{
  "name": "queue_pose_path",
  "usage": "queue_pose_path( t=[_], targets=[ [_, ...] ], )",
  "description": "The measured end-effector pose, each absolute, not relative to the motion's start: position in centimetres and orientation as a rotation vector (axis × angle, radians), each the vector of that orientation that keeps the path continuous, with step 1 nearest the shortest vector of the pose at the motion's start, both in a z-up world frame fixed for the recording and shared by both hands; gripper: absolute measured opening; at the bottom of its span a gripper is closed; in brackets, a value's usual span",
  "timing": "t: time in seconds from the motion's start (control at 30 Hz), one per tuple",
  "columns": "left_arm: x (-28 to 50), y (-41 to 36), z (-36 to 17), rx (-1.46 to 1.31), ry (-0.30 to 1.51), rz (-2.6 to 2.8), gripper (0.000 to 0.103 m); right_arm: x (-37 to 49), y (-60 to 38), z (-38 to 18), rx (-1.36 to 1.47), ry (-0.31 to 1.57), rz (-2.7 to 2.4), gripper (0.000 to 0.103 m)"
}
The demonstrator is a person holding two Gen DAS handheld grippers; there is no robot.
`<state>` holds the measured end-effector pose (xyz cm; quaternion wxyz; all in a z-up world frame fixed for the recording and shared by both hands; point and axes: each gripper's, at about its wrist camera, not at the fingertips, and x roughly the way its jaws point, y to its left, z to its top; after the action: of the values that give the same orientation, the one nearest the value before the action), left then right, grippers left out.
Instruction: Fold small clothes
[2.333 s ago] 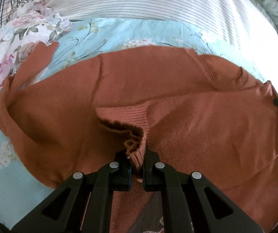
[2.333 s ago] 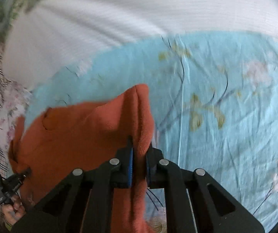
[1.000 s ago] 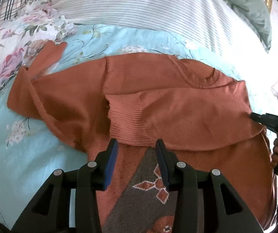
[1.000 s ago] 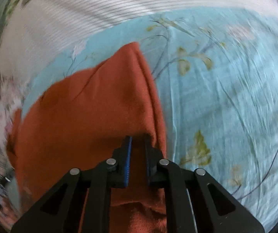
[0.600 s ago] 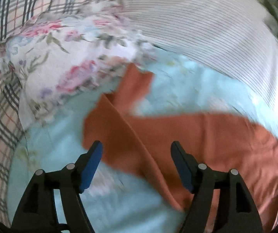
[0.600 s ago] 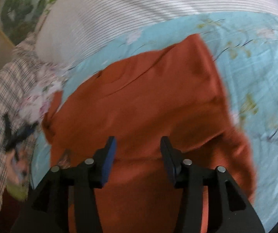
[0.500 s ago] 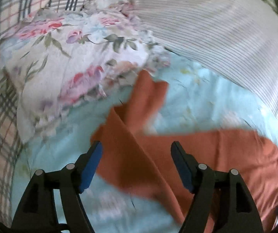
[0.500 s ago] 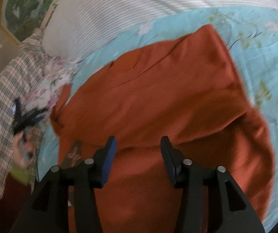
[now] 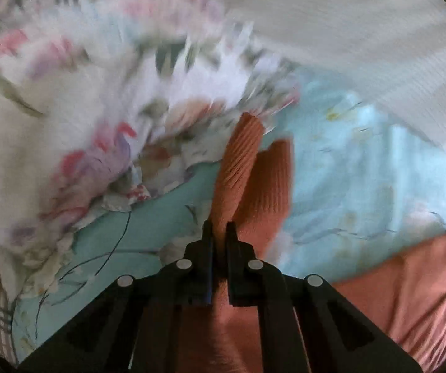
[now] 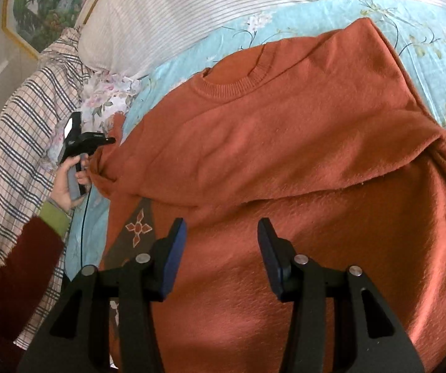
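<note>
An orange-brown sweater [image 10: 285, 161] lies on the pale blue floral sheet [image 10: 425, 21], its right sleeve folded across the chest and a brown patterned patch [image 10: 137, 227] showing at the left. My right gripper [image 10: 220, 255] hovers open over the sweater's lower body with nothing between its fingers. In the left wrist view my left gripper [image 9: 219, 233] is shut on the ribbed cuff of the left sleeve [image 9: 238, 168], which stands up between the fingers. From the right wrist view the left gripper [image 10: 108, 140] sits at the sweater's far left, held by a hand [image 10: 67, 183].
A flowered pillow [image 9: 83, 108] lies just beyond the left sleeve. A white striped pillow [image 10: 192, 9] and a checked cloth [image 10: 14, 143] border the sheet at the back and left. A red sleeve with a green cuff [image 10: 20, 248] reaches in from the left.
My left gripper moved left to the sleeve end and closed on its cuff. My right gripper let go of the folded sleeve, opened, and swung to face the sweater's body.
</note>
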<state>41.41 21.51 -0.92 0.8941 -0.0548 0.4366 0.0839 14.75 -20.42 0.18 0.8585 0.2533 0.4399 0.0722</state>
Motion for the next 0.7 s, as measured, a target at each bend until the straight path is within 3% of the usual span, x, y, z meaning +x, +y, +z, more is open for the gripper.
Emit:
queue_pose_path(
  t=[0.2,0.4,0.7],
  targets=[
    [32.8,15.3,4.2,-0.173,0.73,0.029,0.004,13.7,-20.3,0.3,0.573,0.884,0.149,0.049],
    [27.7,6.2,6.2,-0.2,0.642,-0.13,0.004,11.5,-21.2,1.7,0.611,0.822,0.131,0.049],
    [26.5,-9.1,1.7,-0.05,0.721,-0.334,0.005,7.1,-25.8,2.4,0.701,0.741,0.005,0.049]
  ],
)
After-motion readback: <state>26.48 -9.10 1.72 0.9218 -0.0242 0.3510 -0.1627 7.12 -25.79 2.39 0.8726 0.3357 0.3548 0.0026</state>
